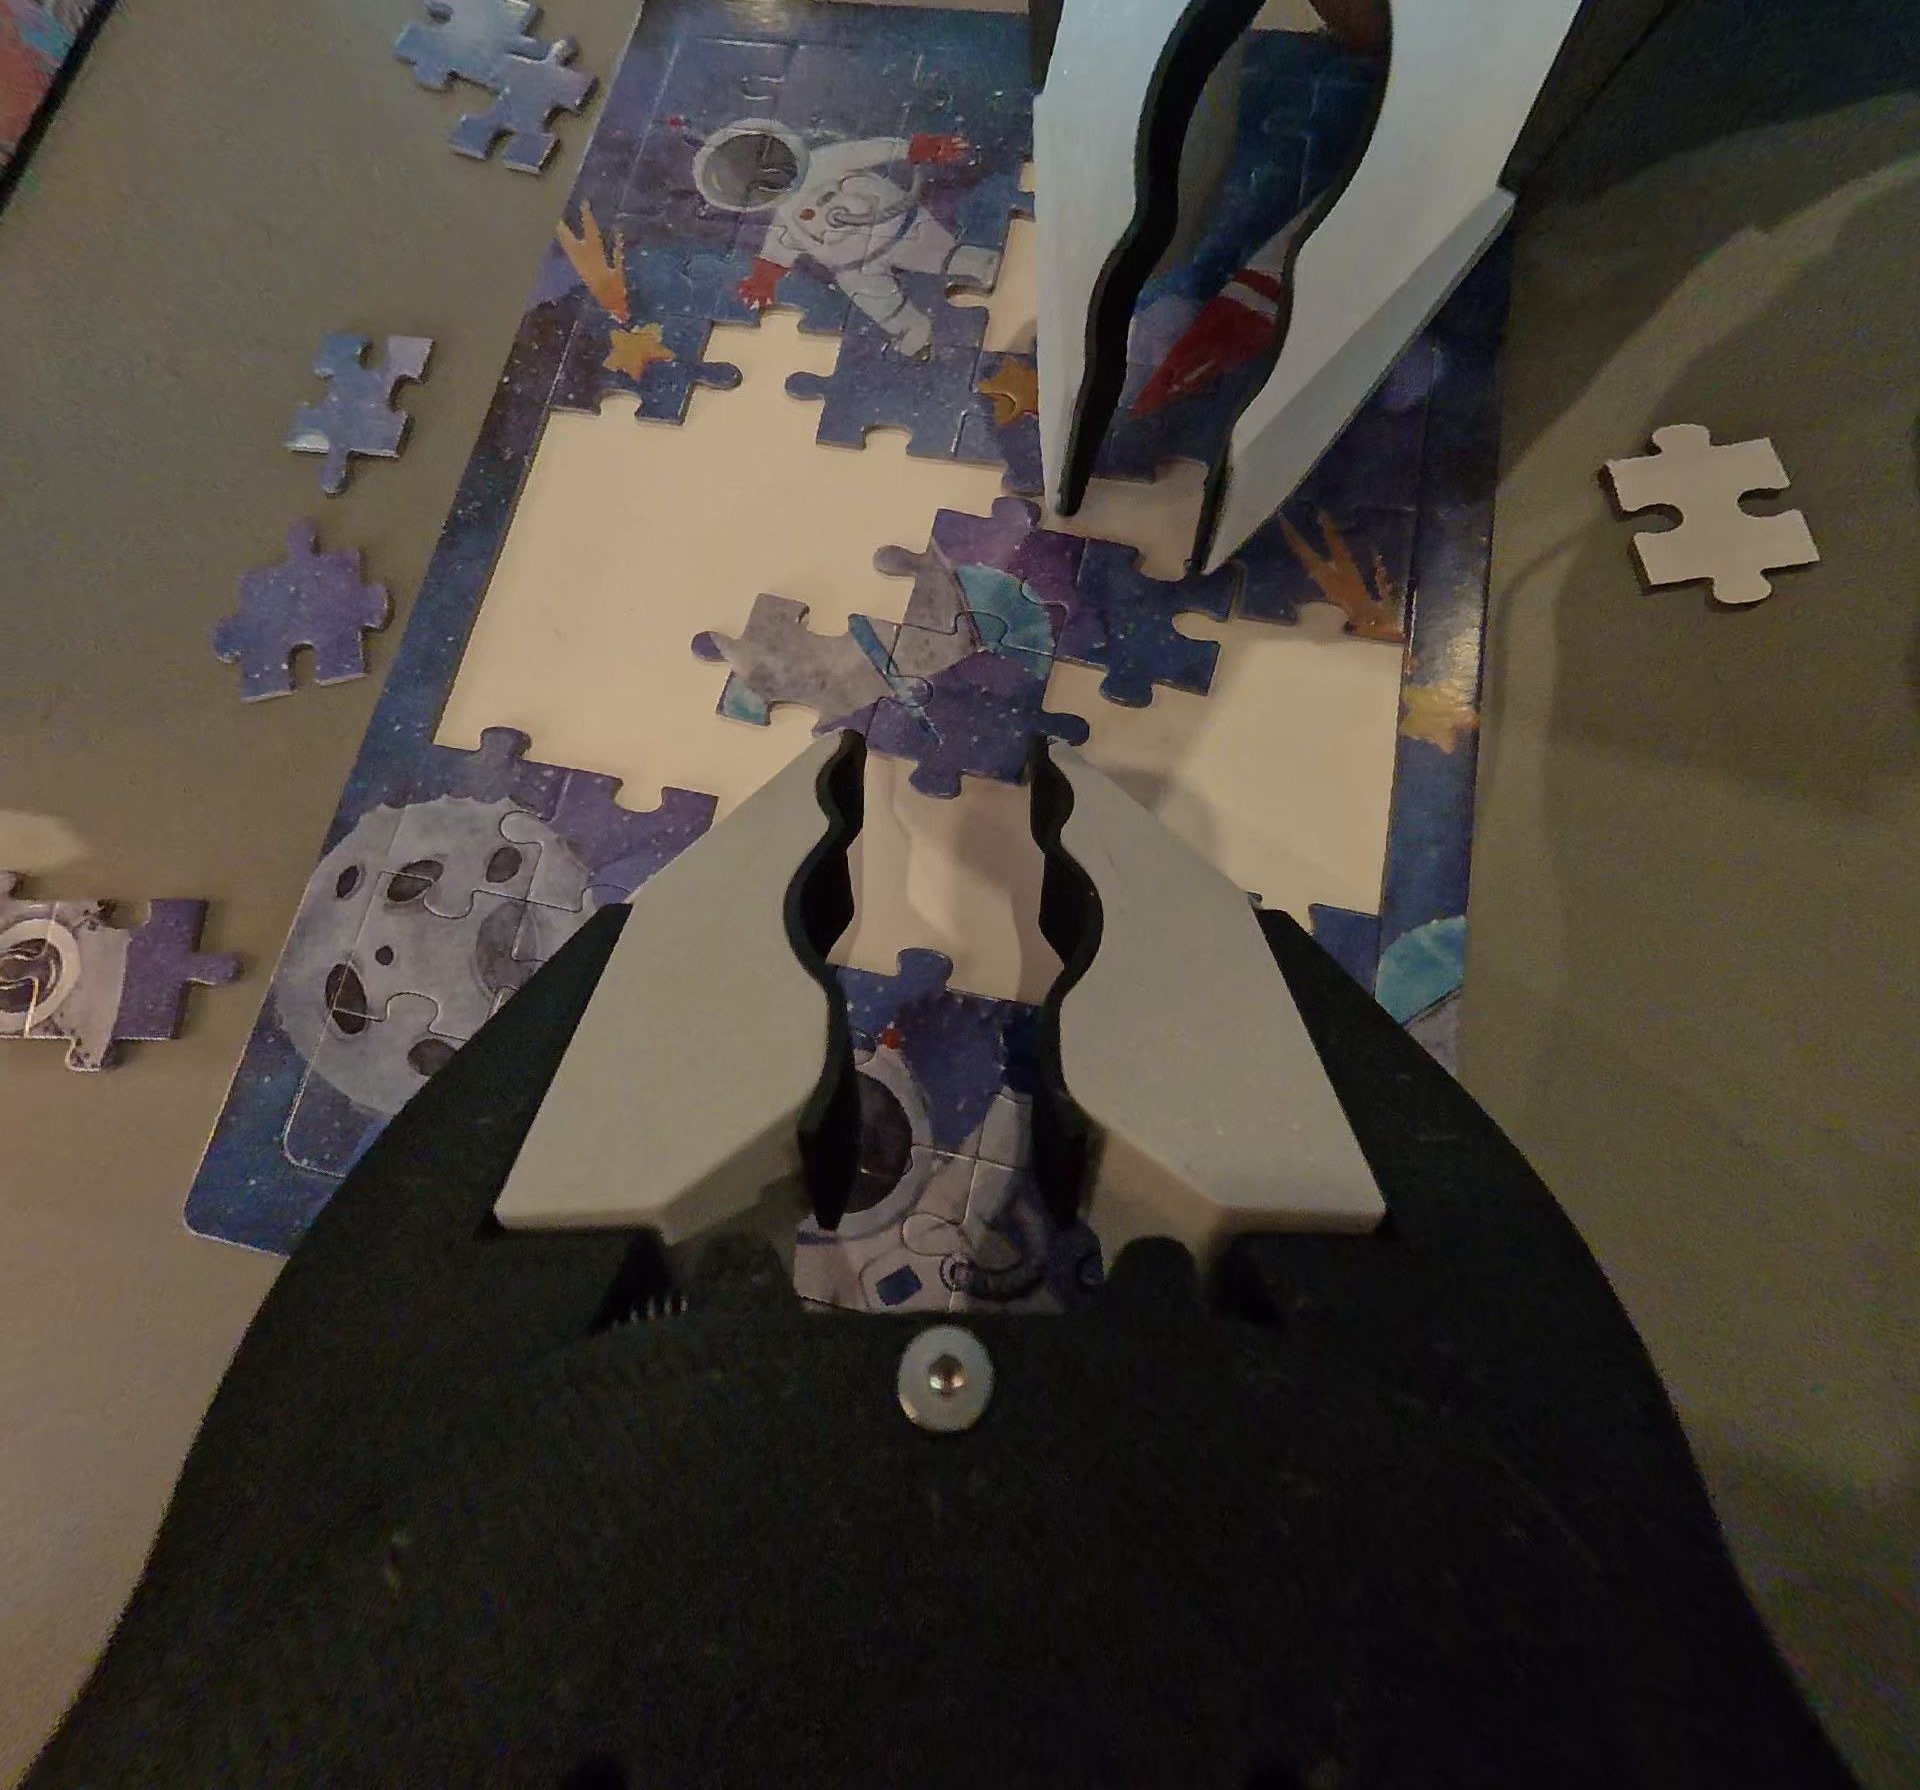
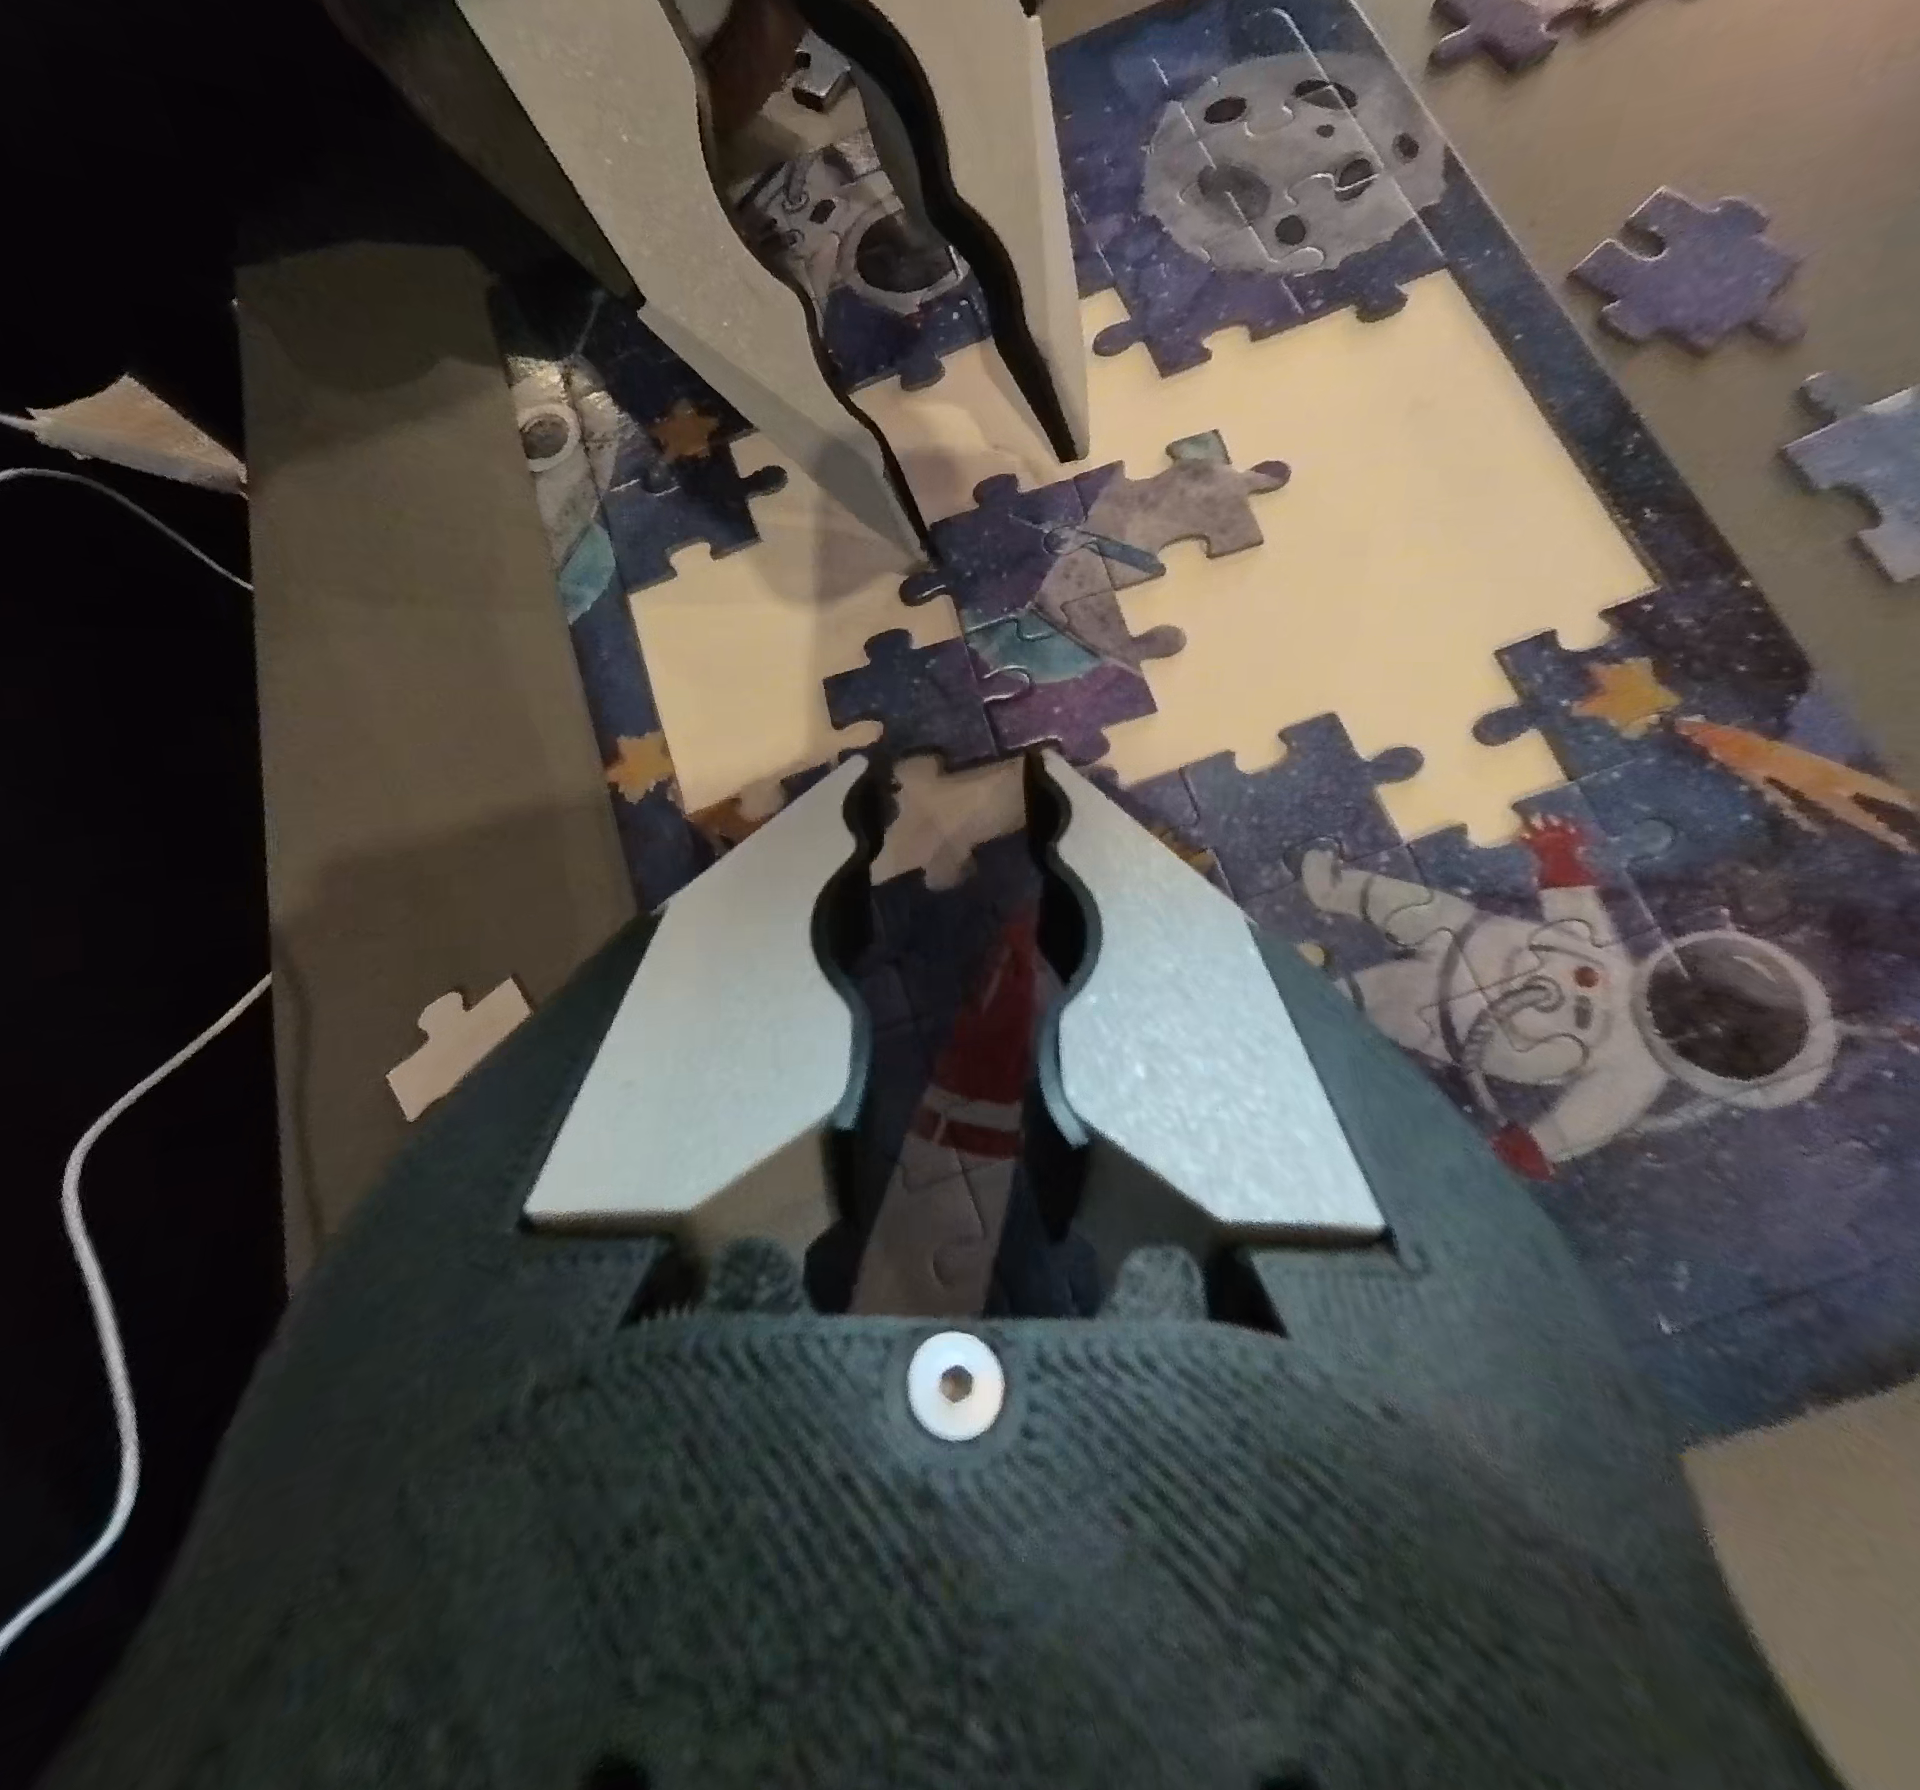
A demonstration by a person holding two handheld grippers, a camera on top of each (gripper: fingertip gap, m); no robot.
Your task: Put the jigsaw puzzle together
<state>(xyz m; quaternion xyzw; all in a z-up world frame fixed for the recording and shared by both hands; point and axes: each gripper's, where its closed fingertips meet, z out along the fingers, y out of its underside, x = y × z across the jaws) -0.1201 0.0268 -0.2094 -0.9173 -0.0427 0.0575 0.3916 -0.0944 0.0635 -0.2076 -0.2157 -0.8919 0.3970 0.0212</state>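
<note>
- Left tongs (image 1: 948, 753): grey fingers with black wavy pads, parted, nothing between them. Tips sit at the near edge of the joined cluster of purple-blue puzzle pieces (image 1: 977, 639), on or just above the bare board; contact can't be confirmed.
- Right tongs (image 2: 948, 772): also parted, empty. Tips at the opposite edge of the same cluster (image 2: 1039, 618). In the left wrist view they come in from the top (image 1: 1138, 535), one tip by the cluster's top knob, the other by its right-hand piece.
- So the cluster sits bracketed between the two tongs, in the middle of the board.
- Space-themed jigsaw puzzle in its dark-blue cardboard frame (image 1: 416, 660) lies flat on the grey-brown tabletop (image 1: 1662, 1013). Partly done: cream backing (image 1: 623, 535) bare across the middle band.
- Assembled so far: astronaut with red gloves (image 1: 842, 223), grey cratered moon (image 1: 416, 909), red-and-white rocket (image 2: 977, 1096), orange comets and stars along the edges.
- The cluster is joined to the assembled right-hand edge section in the left wrist view; bare backing on its other sides.
- Loose blue-purple pieces (image 1: 301, 613) scattered on the tabletop left of the frame, printed side up; several more near the far corner (image 1: 499, 67).
- One piece lying blank side up (image 1: 1709, 519) on the tabletop right of the frame, well apart from the rest.
- White cable (image 2: 94, 1221) runs over the dark area beyond the tabletop edge in the right wrist view.
</note>
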